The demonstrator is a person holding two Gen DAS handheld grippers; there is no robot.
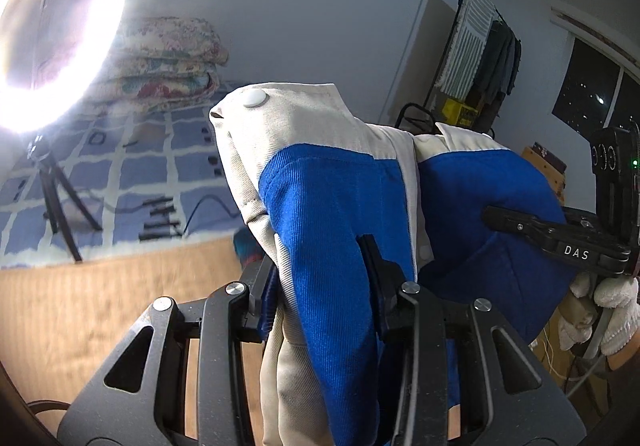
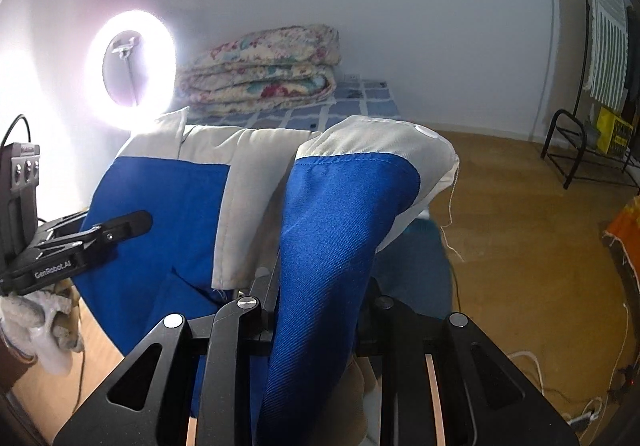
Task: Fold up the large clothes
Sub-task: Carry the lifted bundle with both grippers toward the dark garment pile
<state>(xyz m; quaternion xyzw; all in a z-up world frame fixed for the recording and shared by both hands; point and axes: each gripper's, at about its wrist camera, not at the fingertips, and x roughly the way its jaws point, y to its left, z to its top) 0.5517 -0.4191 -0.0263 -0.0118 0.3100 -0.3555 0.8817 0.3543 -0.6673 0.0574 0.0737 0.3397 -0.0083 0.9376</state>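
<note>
1. The blue and cream garment (image 1: 332, 214) sits between the jaws of the left gripper (image 1: 320, 258) and rises above and beyond them. Another part sits the same way in the right gripper (image 2: 316, 286).
2. Count: 1 garment, 2 grippers, 1 white snap button (image 1: 255, 98) on the cream corner past the left jaws.
3. Left jaws: nearly closed, pinching a fold of cloth. Right jaws: also narrow, clamped on cloth. Each gripper is seen gripping the blue part in the other's view.
</note>
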